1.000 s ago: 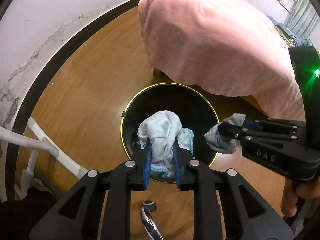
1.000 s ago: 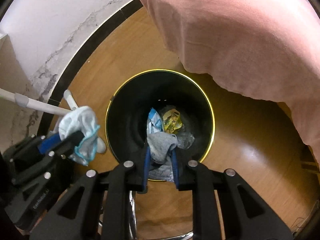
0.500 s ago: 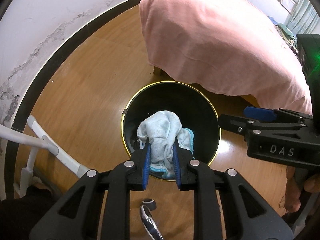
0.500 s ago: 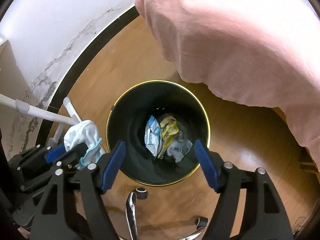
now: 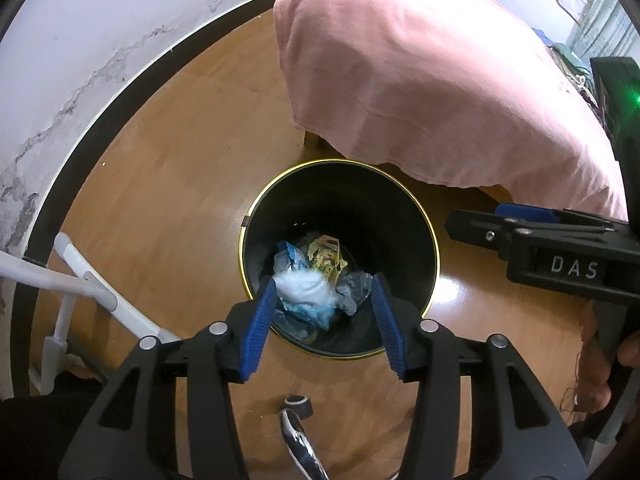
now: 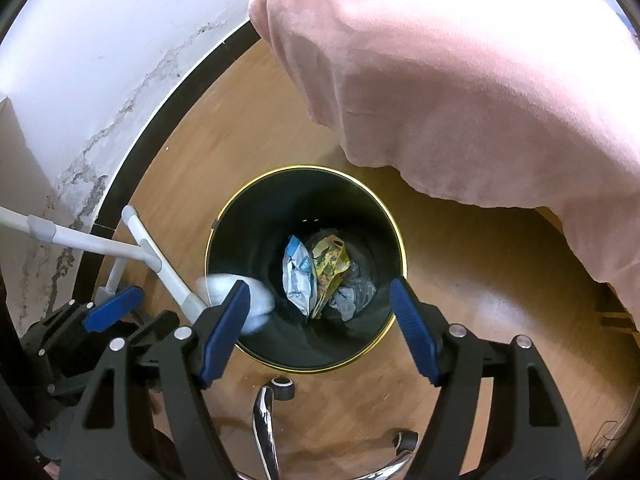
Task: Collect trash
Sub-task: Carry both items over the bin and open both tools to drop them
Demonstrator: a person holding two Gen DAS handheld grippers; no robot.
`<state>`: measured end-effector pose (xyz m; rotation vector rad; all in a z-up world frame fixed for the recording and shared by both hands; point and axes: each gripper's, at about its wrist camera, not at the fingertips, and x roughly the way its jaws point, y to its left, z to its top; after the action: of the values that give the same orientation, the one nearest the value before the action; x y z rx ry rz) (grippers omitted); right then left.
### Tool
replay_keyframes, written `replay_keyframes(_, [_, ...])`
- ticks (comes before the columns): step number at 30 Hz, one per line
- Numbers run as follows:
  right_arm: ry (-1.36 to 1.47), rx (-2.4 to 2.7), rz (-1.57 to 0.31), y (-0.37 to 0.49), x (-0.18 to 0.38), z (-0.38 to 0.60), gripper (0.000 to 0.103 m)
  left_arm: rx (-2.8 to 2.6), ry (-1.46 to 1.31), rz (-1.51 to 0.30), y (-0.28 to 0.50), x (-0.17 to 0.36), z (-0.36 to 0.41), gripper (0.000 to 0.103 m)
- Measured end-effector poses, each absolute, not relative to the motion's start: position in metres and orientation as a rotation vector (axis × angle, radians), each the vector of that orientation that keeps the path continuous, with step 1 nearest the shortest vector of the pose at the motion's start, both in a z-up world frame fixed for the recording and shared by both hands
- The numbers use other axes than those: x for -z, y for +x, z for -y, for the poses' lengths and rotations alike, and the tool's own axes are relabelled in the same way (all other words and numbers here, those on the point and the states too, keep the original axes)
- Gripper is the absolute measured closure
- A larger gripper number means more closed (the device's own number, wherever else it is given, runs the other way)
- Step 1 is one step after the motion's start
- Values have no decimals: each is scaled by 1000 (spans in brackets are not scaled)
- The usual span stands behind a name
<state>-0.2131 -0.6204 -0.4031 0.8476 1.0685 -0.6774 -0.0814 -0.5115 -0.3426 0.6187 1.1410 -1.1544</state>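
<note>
The left gripper [image 5: 324, 316] points steeply down over the black bin [image 5: 424, 240]; its jaws have just been opening, and the white and blue cloth [image 5: 306, 294] sits between the blue pads, blurred and free of them. The right gripper [image 6: 320, 320] also tilts down above the bin, jaws spread wide with nothing between them. In the bin lie a blue wrapper [image 6: 298, 276], a yellow wrapper [image 6: 330, 264] and a grey wad [image 6: 352, 298]. From the right wrist view the cloth is a white smear partly hidden behind the left-hand pad. A pink blanket [image 5: 420, 80] overhangs the bin's far rim; a hand [image 5: 600, 360] is cut off at the frame edge
</note>
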Motion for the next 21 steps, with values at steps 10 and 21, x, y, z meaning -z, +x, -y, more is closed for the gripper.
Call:
replay_keyframes(10, [800, 718, -1066, -218, 384, 622, 27, 1136, 617, -1130, -84, 330, 510, 22])
replay_keyframes(21, [660, 752, -888, -245, 238, 635, 7, 1267, 611, -840, -109, 126, 464, 10])
